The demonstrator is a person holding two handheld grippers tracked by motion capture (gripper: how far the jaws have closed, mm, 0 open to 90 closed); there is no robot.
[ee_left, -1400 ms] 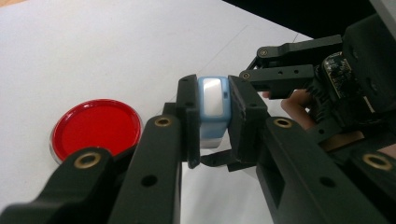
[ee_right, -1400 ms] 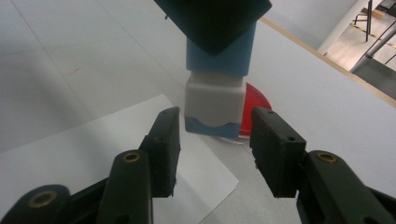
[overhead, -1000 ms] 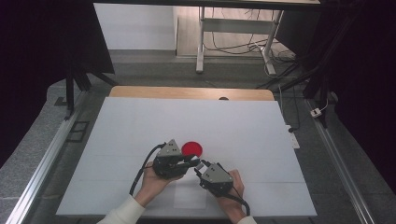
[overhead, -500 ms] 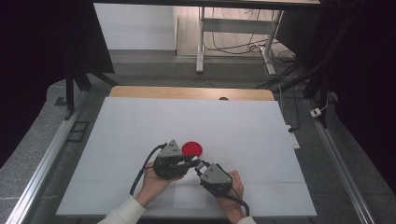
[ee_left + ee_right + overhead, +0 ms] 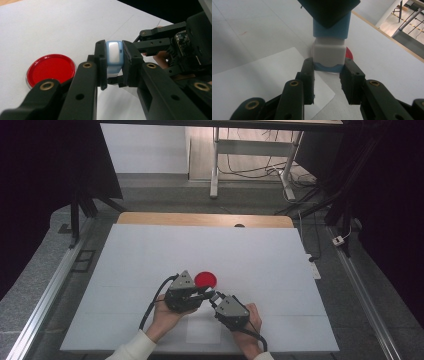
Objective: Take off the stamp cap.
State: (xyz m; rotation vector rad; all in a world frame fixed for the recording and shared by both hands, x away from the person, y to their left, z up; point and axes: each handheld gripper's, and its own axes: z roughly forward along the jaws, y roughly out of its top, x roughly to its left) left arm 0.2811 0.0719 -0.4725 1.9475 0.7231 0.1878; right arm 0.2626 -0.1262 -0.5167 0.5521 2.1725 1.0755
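Note:
A small blue and white block [image 5: 114,53] is held between both grippers just above the white tabletop [image 5: 260,255]. My left gripper [image 5: 115,51] is shut on its blue upper part, one jaw on each side. From the opposite side, my right gripper [image 5: 328,72] is shut on the block's [image 5: 329,53] white and blue lower end. In the high view the two grippers meet tip to tip, left gripper [image 5: 204,293] beside right gripper [image 5: 214,297], near the table's front. A round red dish [image 5: 205,279] lies flat just behind them, and it is also in the left gripper view [image 5: 51,68].
A white paper sheet [image 5: 202,332] lies on the table under the hands. A wooden strip [image 5: 200,219] borders the far side. Metal rails [image 5: 45,310] run along both sides, and a table frame with cables [image 5: 250,165] stands on the floor beyond.

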